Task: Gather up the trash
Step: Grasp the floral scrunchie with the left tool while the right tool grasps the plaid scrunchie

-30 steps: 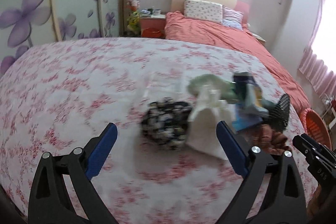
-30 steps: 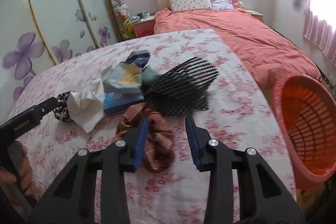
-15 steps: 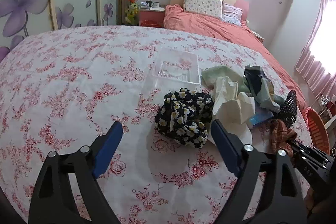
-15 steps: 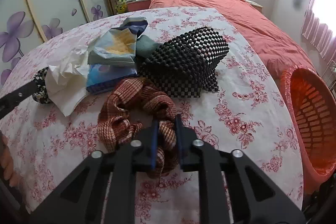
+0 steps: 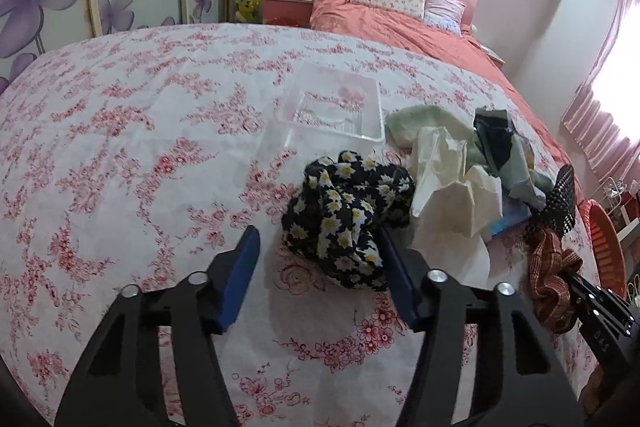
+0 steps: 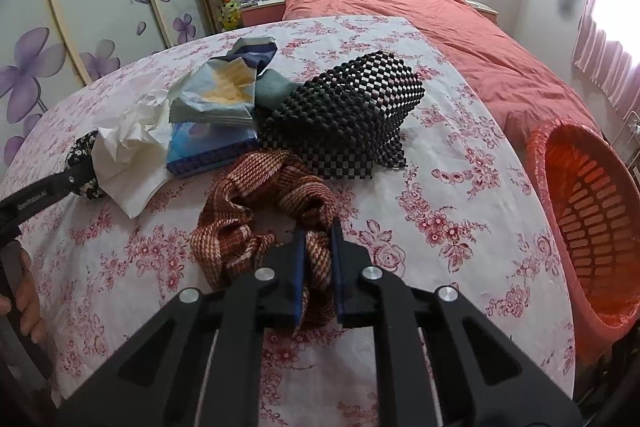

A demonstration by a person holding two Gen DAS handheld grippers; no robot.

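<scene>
Left of the flowered cloth [image 5: 348, 219] the bench [image 5: 120, 147] lies bare. Rightward, tissue [image 5: 452, 195], packets [image 6: 216, 95] and mesh mat [image 6: 344, 115] crowd together; the basket [image 6: 580, 211] probably stands just past the edge.

Right gripper [image 6: 317, 259] fingers clamp brown woven cloth [image 6: 260, 211] on table [image 6: 460, 195].

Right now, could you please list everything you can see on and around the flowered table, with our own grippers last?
Daisy-print cloth: one, black, white and yellow, between the left gripper's closing jaws.
Striped cloth: one, red-brown, table front.
Crumpled paper: one, white, beside the daisy cloth.
Snack bag: one, pale blue-grey, on the blue box.
Checkered mat: one, black and white, table middle.
Plastic tray: one, clear, behind the pile.
Basket: one, orange, right of the table.
Bed: one, coral, behind.
Left gripper: black, blue pads.
Right gripper: shut on the striped cloth.
</scene>
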